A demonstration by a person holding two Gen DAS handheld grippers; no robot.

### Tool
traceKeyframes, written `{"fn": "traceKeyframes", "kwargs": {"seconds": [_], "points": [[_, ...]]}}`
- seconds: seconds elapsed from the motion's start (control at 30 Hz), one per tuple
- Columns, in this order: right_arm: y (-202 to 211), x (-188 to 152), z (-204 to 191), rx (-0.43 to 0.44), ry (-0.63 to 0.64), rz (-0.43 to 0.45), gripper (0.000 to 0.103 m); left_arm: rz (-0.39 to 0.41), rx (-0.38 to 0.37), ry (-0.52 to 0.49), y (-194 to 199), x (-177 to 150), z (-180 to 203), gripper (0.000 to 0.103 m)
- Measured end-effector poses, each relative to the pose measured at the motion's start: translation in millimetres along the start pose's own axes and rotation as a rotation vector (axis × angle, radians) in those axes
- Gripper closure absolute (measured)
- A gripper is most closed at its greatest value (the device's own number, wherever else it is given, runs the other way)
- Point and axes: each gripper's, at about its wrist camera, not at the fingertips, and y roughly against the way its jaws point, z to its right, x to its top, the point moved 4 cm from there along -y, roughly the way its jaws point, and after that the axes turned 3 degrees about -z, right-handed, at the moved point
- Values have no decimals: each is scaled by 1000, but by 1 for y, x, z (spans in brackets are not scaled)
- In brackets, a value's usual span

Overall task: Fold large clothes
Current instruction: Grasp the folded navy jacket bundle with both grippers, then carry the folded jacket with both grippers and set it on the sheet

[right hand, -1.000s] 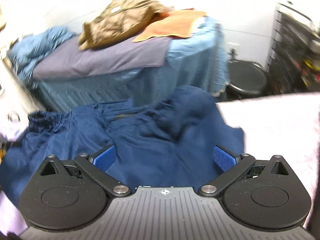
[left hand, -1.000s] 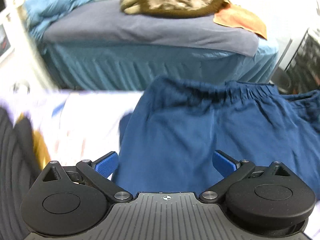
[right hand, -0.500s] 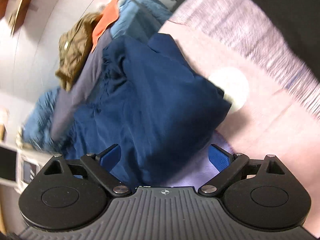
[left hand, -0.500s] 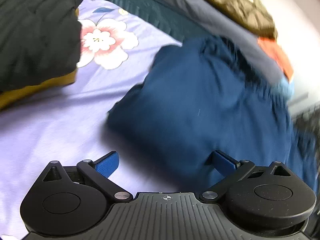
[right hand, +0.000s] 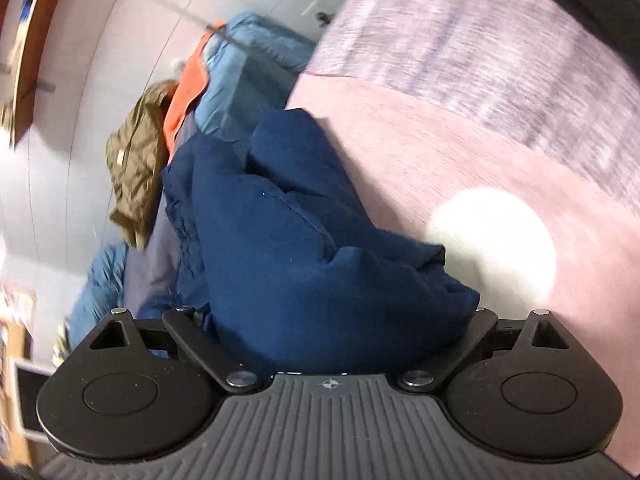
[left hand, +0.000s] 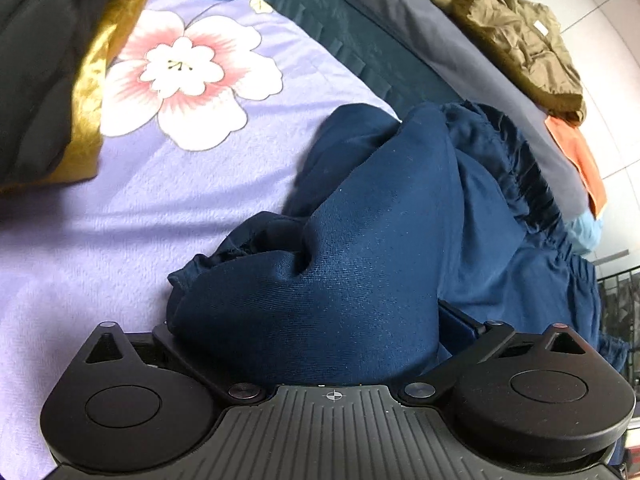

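Note:
A large navy blue garment (left hand: 384,216) with an elastic waistband lies on a lilac flowered bedsheet (left hand: 132,200). My left gripper (left hand: 308,332) has a thick bunch of the navy cloth between its jaws; the fingers are hidden by the cloth and stand wide. In the right wrist view the same navy garment (right hand: 288,240) fills the space between the jaws of my right gripper (right hand: 332,328), over a pink part of the sheet (right hand: 420,140). Both views are tilted.
A black and yellow folded garment (left hand: 60,60) lies at the left. Beyond the bed edge stands another bed with a grey cover (left hand: 460,52), an olive jacket (left hand: 512,28) and an orange cloth (left hand: 580,156). A white spot (right hand: 492,248) marks the pink sheet.
Both grippers have dropped low onto the bed and tilted. Navy cloth that lay ahead of the open jaws now fills both jaws, bunched up.

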Motion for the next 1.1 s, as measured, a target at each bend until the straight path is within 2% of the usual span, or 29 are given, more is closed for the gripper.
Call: {"fn": "traceKeyframes", "kwargs": {"seconds": [0.03,0.27,0.33,0.43,0.57,0.67,0.8,0.9,1.0,1.1], "points": [[-3,2,-3,-19,22,2,18,4,10,-11,1,0,2,0],[3,4,-32,-110,155,-37,47,19,53,-126,25,-2,27,0],[10,1,-47,-137,223,-41,51,28,59,-174,34,-2,39,6],[22,2,-72,-147,293,-41,56,74,56,-249,53,0,59,10],[46,7,-108,-136,409,-35,59,113,-27,-314,84,2,92,11],[77,17,-132,-120,495,-3,60,96,-90,-362,98,-7,120,11],[143,34,-142,-125,532,65,61,50,-191,-424,104,-44,159,11],[200,41,-134,-157,560,116,61,-2,-264,-462,99,-86,185,11],[263,43,-105,-207,554,169,61,-75,-335,-492,91,-135,205,12],[327,39,-58,-261,499,233,61,-158,-392,-537,81,-188,220,12]]}}
